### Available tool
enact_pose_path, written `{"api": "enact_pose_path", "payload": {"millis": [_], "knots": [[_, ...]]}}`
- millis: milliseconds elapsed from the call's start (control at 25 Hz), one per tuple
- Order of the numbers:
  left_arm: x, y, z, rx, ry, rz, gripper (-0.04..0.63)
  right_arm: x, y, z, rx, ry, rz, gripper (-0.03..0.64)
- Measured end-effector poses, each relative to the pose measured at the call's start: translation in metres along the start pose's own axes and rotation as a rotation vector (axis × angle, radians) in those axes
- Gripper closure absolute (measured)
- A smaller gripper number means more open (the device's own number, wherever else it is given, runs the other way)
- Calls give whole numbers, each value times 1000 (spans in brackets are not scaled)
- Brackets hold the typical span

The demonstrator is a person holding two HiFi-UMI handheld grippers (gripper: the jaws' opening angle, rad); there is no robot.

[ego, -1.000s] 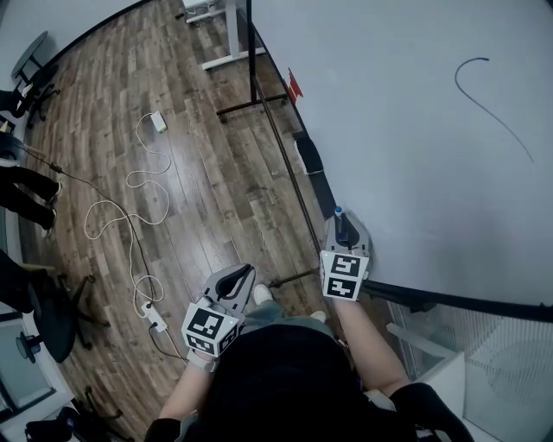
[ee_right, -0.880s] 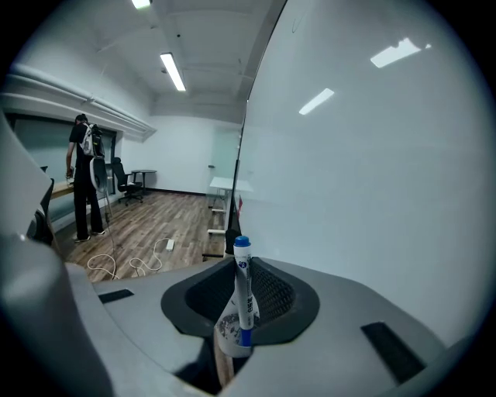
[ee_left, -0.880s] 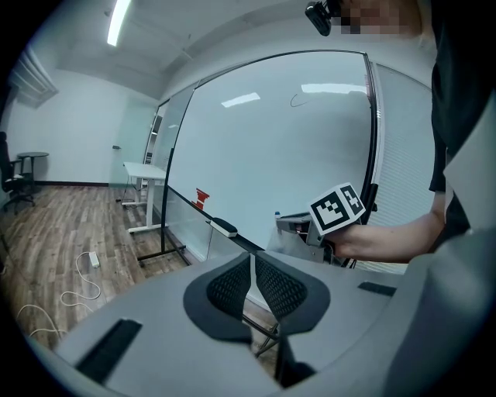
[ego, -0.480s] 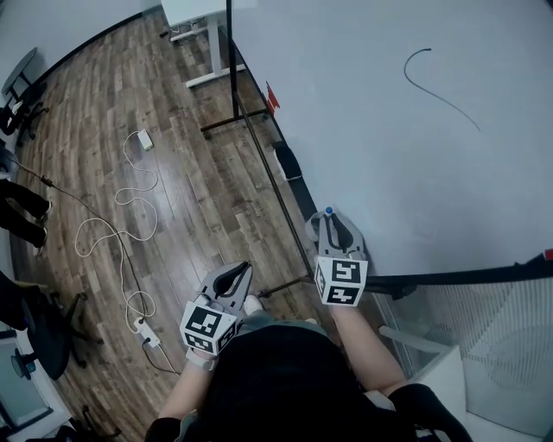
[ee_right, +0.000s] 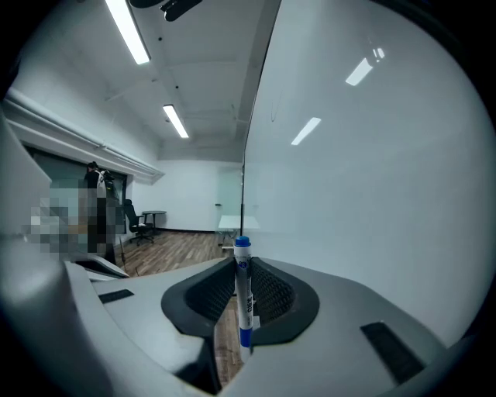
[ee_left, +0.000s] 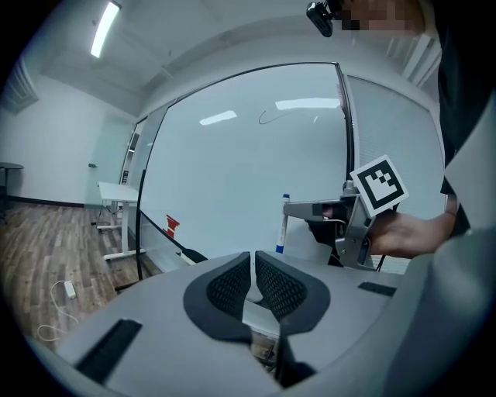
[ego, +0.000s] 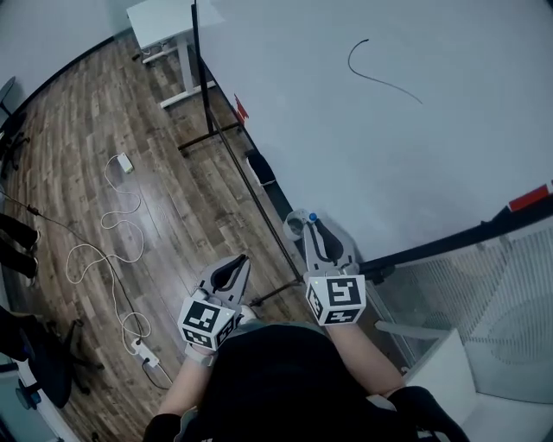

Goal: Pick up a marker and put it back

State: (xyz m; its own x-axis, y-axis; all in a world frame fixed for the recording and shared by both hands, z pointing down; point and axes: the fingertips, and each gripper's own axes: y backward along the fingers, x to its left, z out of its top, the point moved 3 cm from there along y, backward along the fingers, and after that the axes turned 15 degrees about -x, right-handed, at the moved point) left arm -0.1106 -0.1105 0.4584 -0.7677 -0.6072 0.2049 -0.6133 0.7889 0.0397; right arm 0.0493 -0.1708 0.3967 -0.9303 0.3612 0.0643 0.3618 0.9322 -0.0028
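Note:
A white marker (ee_right: 243,295) with a blue cap stands upright between the pads of my right gripper (ee_right: 242,291), which is shut on it. In the head view the right gripper (ego: 317,237) is up close to the whiteboard (ego: 415,164), the marker's blue cap (ego: 312,217) poking past its fingertips. A thin curved line (ego: 380,76) is drawn high on the board. My left gripper (ego: 230,274) hangs lower and to the left, over the floor, its jaws shut with nothing between them. The left gripper view shows its pads (ee_left: 232,283) together, with the marker (ee_left: 284,225) and the right gripper (ee_left: 325,211) beyond.
The board's black frame and ledge (ego: 259,207) carry a dark eraser (ego: 259,167) and a red item (ego: 241,110). White cables (ego: 112,250) and a power strip (ego: 143,353) lie on the wooden floor. A white desk (ego: 164,22) stands at the back, a white mesh panel (ego: 484,293) to the right.
The right gripper has risen along the whiteboard with the marker still in it. The left gripper has come up a little. The board's drawn line has shifted left in the head view.

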Motion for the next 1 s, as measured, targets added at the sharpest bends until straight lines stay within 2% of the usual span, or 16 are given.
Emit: {"api": "enact_pose_path", "payload": {"millis": [240,1000], "knots": [[-6,-14,4,-1,-17,-44,560,-6,25,10,-4,-39,-3,526],[-20,-29,5,13,-24,-113,560,-20,79,-13,42,-88,-101,526]]}}
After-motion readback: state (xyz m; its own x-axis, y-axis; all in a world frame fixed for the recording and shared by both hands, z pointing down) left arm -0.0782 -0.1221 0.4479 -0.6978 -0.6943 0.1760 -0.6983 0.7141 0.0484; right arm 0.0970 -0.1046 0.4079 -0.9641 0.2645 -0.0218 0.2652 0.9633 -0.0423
